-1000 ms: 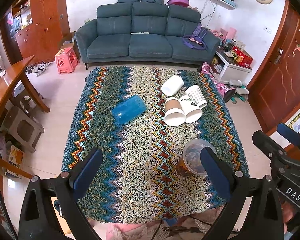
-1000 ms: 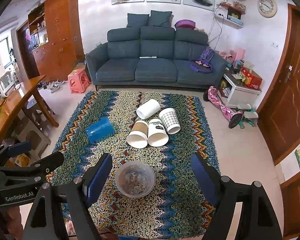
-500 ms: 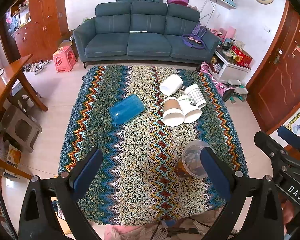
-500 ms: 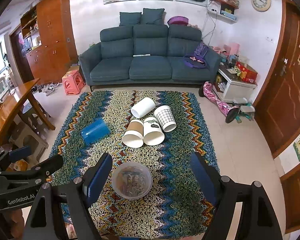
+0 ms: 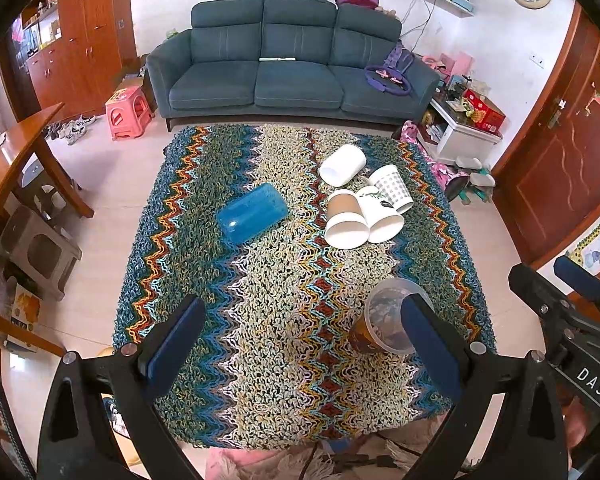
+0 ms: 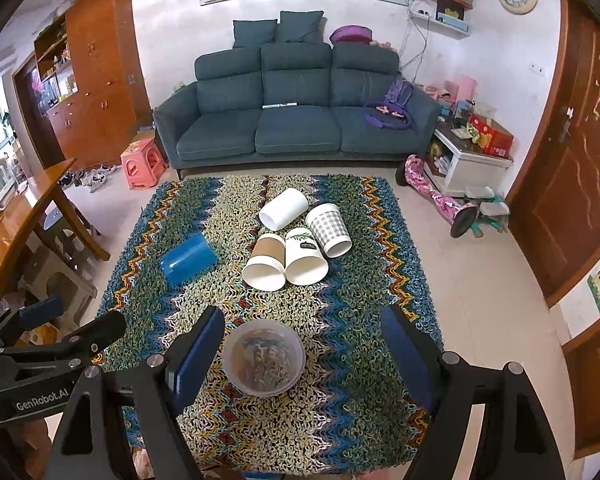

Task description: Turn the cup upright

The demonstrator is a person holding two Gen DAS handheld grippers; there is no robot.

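A clear plastic cup [image 6: 263,357] stands upright on the zigzag rug, near its front; it also shows in the left wrist view [image 5: 384,322]. A blue cup [image 5: 252,213] [image 6: 188,258] lies on its side at the rug's left. Further back lie a brown cup [image 6: 265,262], a white leaf-print cup [image 6: 304,256], a checked cup [image 6: 329,229] and a plain white cup [image 6: 283,208], all on their sides. My left gripper [image 5: 300,344] is open and empty above the rug's front. My right gripper [image 6: 304,354] is open, with the clear cup between its fingers, untouched.
The rug [image 5: 284,280] covers a low table. A blue sofa [image 6: 296,116] stands behind it, a pink stool [image 6: 144,162] at the back left, a wooden table [image 6: 24,216] on the left, a white cabinet [image 6: 468,160] and a wooden door [image 6: 580,184] on the right.
Both grippers have drawn back and up a little from the rug, so the cups look slightly further away. Nothing on the rug has moved.
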